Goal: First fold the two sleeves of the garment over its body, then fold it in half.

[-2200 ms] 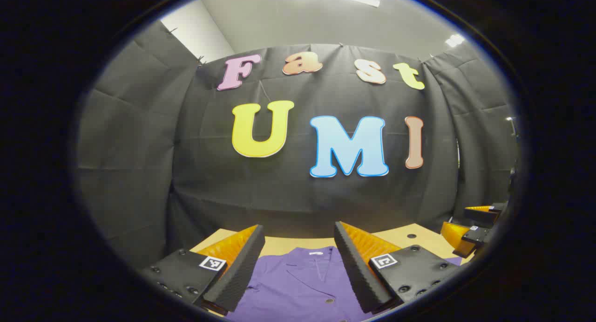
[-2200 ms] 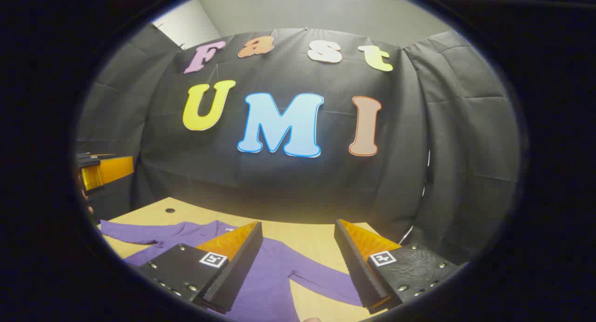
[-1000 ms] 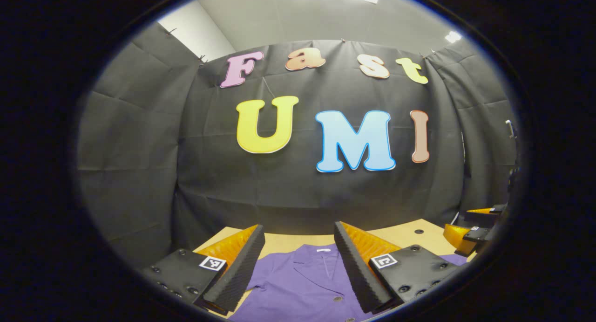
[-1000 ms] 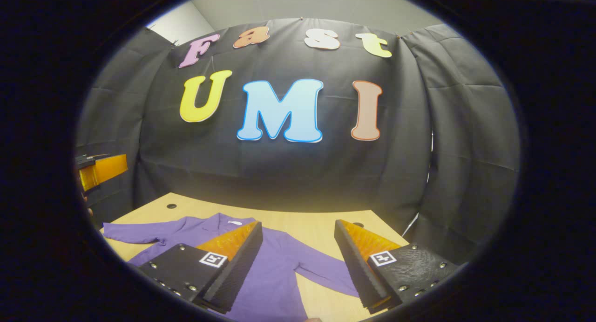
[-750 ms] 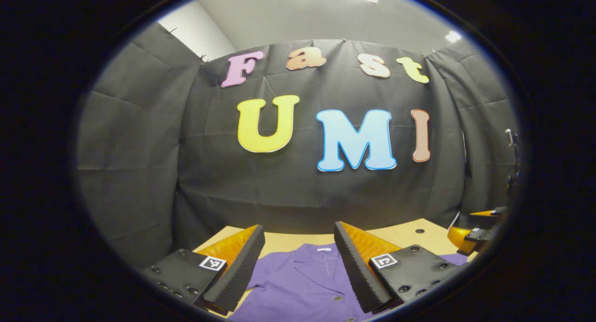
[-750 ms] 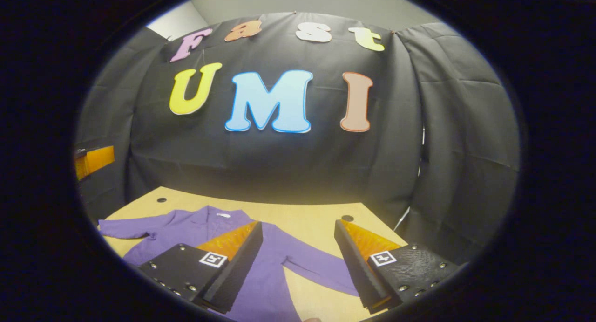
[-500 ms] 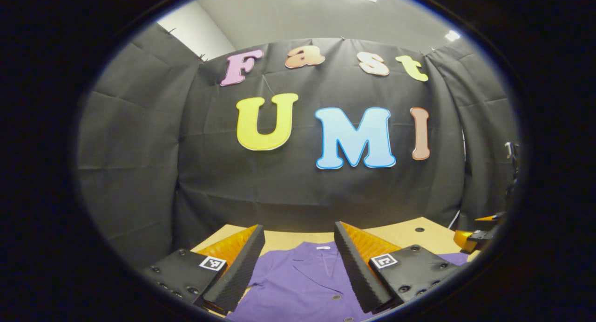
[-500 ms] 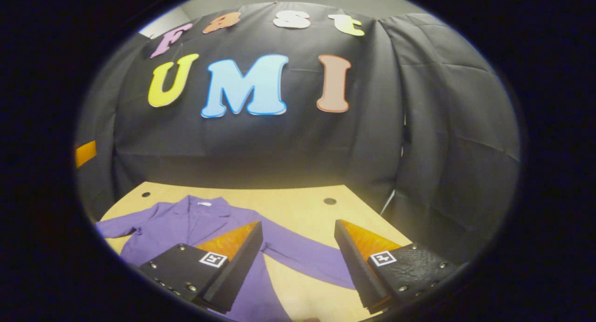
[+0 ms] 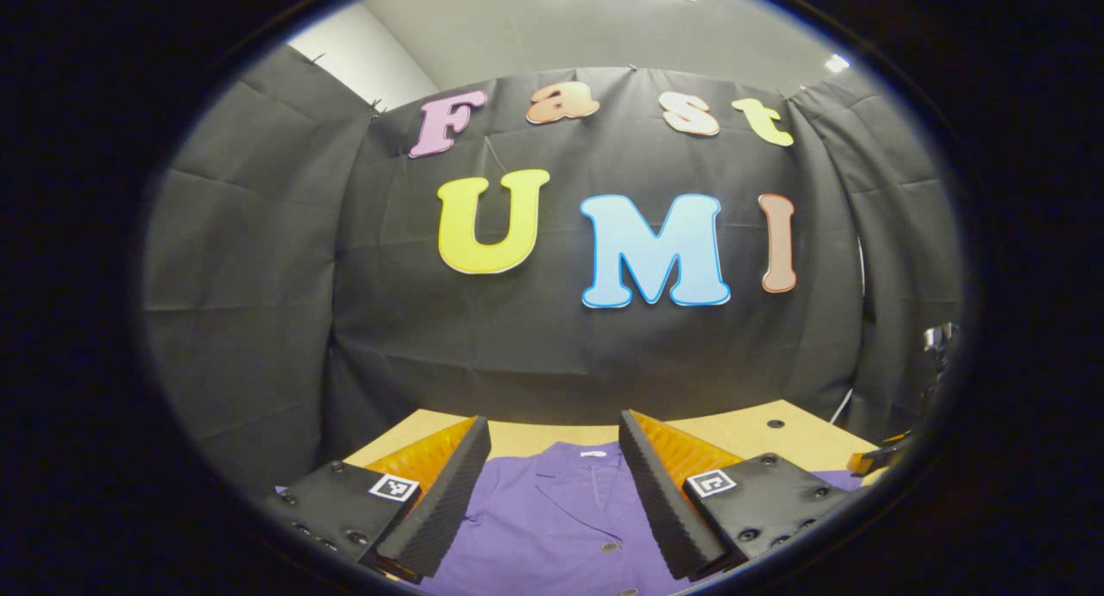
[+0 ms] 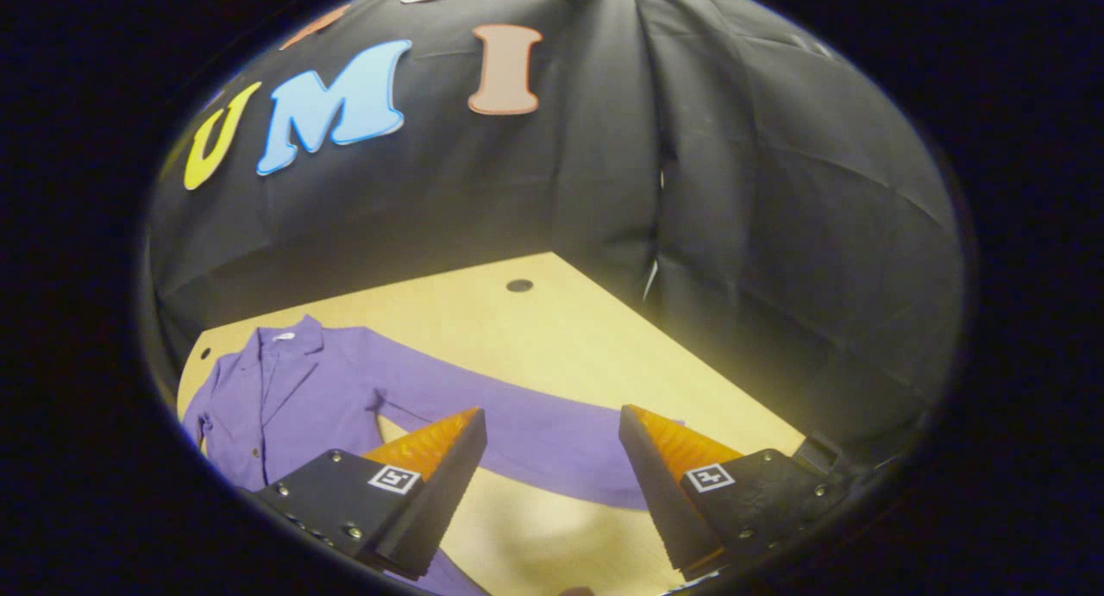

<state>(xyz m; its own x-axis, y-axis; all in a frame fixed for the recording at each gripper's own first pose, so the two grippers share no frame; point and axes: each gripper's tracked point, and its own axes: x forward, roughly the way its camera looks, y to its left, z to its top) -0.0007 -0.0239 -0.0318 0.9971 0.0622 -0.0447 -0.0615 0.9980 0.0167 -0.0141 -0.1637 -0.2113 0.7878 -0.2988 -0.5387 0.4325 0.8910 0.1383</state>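
Lying flat and unfolded on the table (image 10: 552, 320), the purple garment (image 10: 293, 398) looks soft and limp, best pinched at the right sleeve (image 10: 535, 445) cuff, above which the right gripper (image 10: 552, 479) hovers spread, the left gripper (image 9: 552, 492) likewise spread.

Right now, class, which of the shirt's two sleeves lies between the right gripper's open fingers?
The long sleeve stretched out flat across the table, away from the collar. The other sleeve is bunched at the shirt's far side.
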